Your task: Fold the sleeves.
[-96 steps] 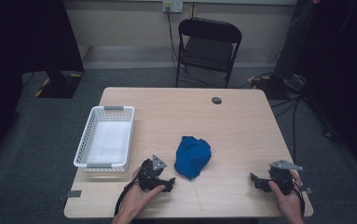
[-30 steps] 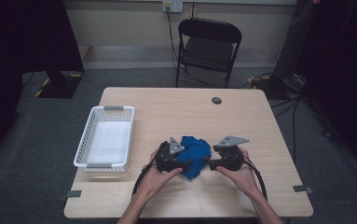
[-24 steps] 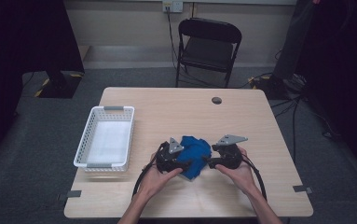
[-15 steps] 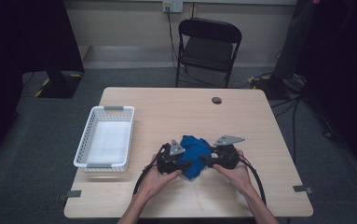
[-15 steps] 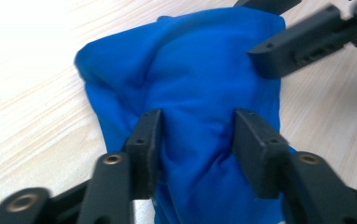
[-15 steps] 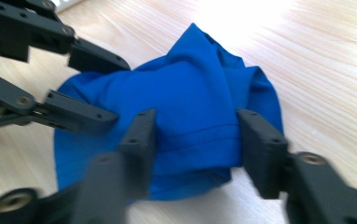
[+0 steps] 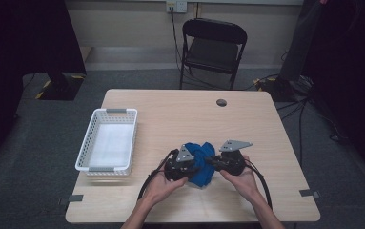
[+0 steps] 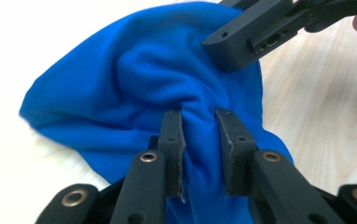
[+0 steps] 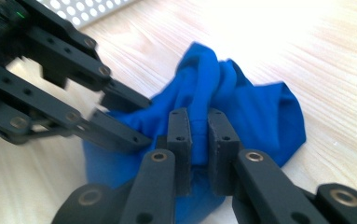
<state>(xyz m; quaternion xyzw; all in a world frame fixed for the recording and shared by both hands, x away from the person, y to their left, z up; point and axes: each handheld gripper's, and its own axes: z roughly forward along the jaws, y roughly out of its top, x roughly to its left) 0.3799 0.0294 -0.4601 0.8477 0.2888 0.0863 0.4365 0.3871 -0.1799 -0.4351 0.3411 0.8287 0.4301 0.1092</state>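
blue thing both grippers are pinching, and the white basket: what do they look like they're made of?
Blue cloth: soft knit or fleece-like fabric, matte; it bunches into folds where the left gripper and right gripper pinch it. Exact fibre can't be told.
White basket: probably moulded plastic, smooth and rigid, its walls perforated in a regular grid.

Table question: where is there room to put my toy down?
The far half of the table is bare, apart from a small dark disc. The near right corner is free too. The white basket, blue cloth and both hands crowd the near left and middle.
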